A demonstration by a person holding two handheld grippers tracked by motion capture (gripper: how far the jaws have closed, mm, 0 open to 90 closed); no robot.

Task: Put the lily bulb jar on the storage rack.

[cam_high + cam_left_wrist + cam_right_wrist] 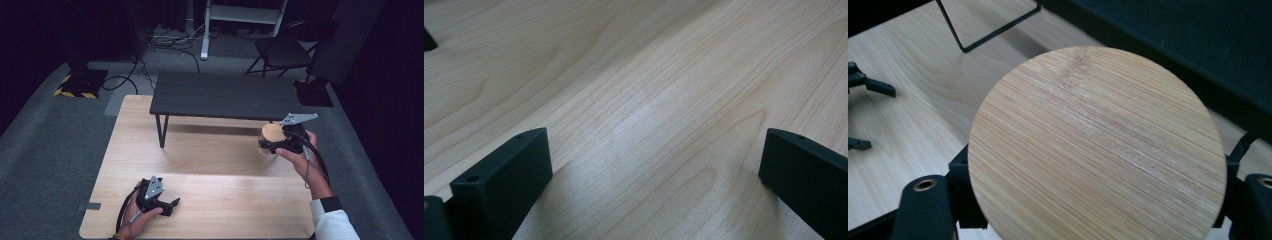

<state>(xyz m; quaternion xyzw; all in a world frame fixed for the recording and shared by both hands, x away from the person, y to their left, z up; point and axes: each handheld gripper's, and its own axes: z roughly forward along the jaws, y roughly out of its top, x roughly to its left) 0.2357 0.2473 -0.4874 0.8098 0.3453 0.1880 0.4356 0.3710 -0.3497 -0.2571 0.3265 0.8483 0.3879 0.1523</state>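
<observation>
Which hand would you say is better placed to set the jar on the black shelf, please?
Right: its claw holds the jar beside the shelf; the left claw sits open, far off.

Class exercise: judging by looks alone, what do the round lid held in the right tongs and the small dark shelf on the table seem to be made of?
Round lid: probably bamboo, matt and unvarnished, given its fine parallel strips in pale tan.
Dark shelf: top looks like black-stained or laminated board with faint plank lines, finish matt; thin legs seem to be black metal rod.
</observation>
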